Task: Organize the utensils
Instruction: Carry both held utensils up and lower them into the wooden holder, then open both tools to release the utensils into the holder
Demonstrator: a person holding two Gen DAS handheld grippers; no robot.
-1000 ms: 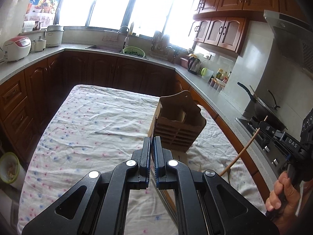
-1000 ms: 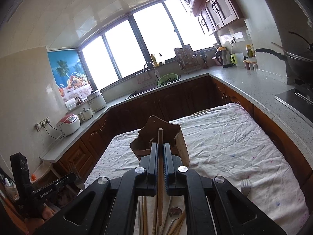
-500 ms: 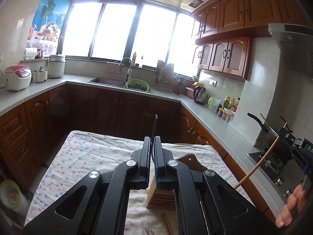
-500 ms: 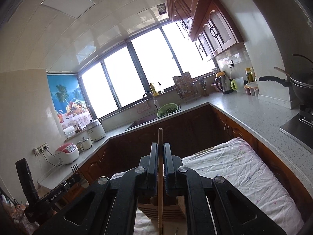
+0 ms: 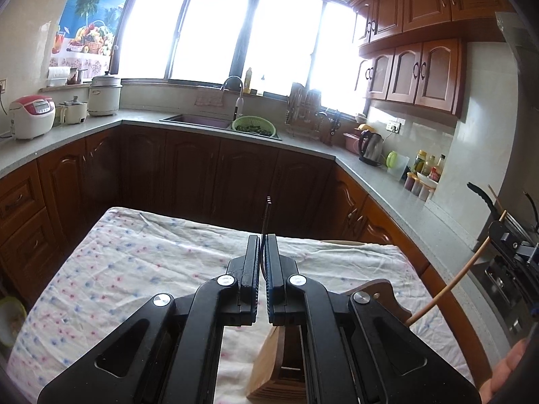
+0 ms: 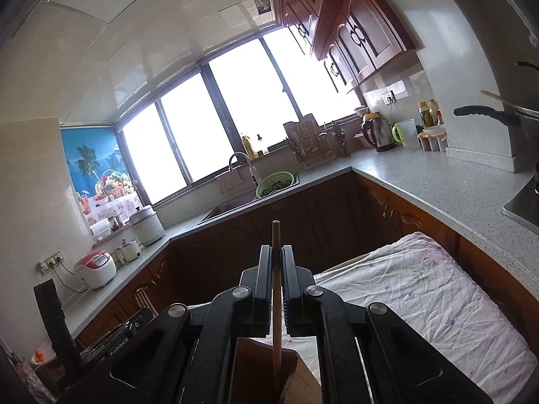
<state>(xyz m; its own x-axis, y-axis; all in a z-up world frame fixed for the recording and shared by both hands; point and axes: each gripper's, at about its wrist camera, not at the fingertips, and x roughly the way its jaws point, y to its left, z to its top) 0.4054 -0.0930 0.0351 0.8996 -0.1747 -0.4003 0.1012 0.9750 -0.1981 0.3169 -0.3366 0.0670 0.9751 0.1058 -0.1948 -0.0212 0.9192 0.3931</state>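
Domestic kitchen. Dark wooden base cabinets (image 5: 188,171) run in a U under a grey speckled worktop (image 6: 434,181), with matching wall cabinets (image 5: 414,70) above. A wide window (image 5: 235,33) stands over a sink (image 5: 198,121) with a curved tap (image 5: 235,87); a green colander (image 5: 254,126) sits beside it. Small appliances line the worktop: a rice cooker (image 5: 32,116), a larger white cooker (image 5: 104,94), an electric kettle (image 6: 379,134). A pan handle (image 6: 485,114) projects at the right, probably over a hob. A table under a flowered cloth (image 5: 134,262) fills the middle.
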